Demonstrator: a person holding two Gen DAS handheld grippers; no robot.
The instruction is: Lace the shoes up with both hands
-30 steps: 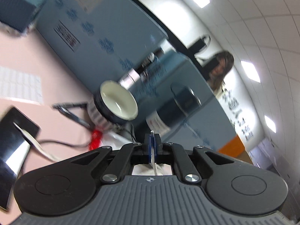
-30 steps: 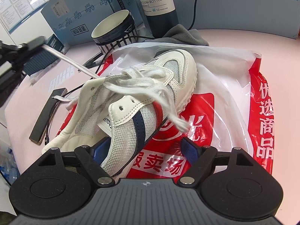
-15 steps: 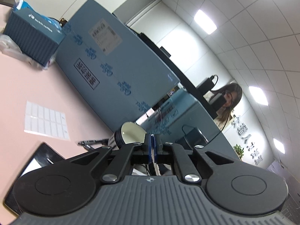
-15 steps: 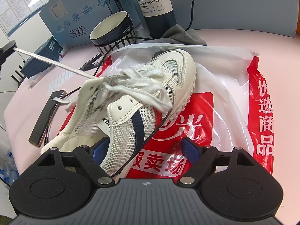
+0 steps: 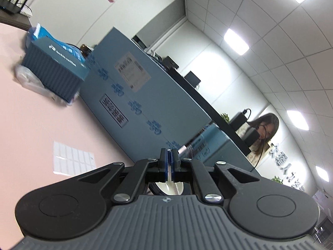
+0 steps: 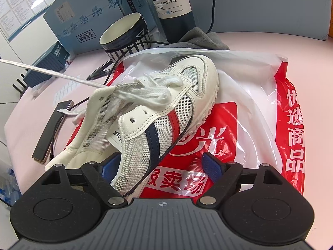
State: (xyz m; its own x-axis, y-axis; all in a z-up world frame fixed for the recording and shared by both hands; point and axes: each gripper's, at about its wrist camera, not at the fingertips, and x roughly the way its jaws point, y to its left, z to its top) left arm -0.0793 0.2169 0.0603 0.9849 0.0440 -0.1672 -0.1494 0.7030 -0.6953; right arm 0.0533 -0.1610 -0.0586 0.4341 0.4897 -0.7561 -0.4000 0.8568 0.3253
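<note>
Sneaker [image 6: 158, 112] of white mesh and leather lies heel-first between the spread right gripper [image 6: 161, 164] pads; its flat lace [image 6: 52, 74] stretches taut to the left gripper [image 5: 169, 158], clamped on it.

A pale pink tabletop [image 6: 260, 41] carries everything here. A red-and-white plastic shopping bag [image 6: 291, 125] lies spread across its middle. Behind the bag stand a striped bowl [image 6: 124, 33] and a dark vacuum bottle [image 6: 174, 10], with a grey cloth [image 6: 204, 39] bunched at the bottle's foot. A black phone [image 6: 52, 133] lies flat near the left edge, a sheet of white labels [image 6: 66, 89] beyond it, and a pen [image 6: 102, 70] close by. Blue cardboard boxes [image 6: 79, 25] line the far side, with a small ribbed dark-blue box [image 6: 45, 62] beside them.
</note>
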